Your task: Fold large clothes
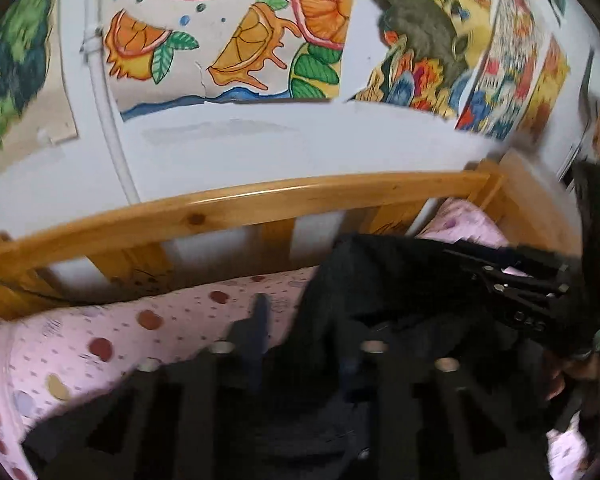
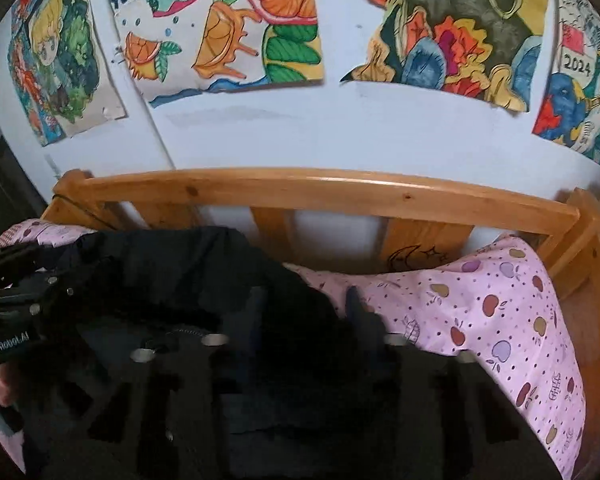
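We hold the dark garment (image 1: 380, 280) between us, stretched sideways along the bed (image 2: 500, 320): left hand-held gripper (image 1: 300, 332) and right hand-held gripper (image 2: 300, 320) each seem clamped on it

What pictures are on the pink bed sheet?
The pink sheet is printed with small apples, pears and dots in red, yellow and purple. It shows best in the right wrist view.

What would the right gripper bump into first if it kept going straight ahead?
Probably the black garment bunched right between the right gripper fingers; past it come the pink sheet and wooden headboard.
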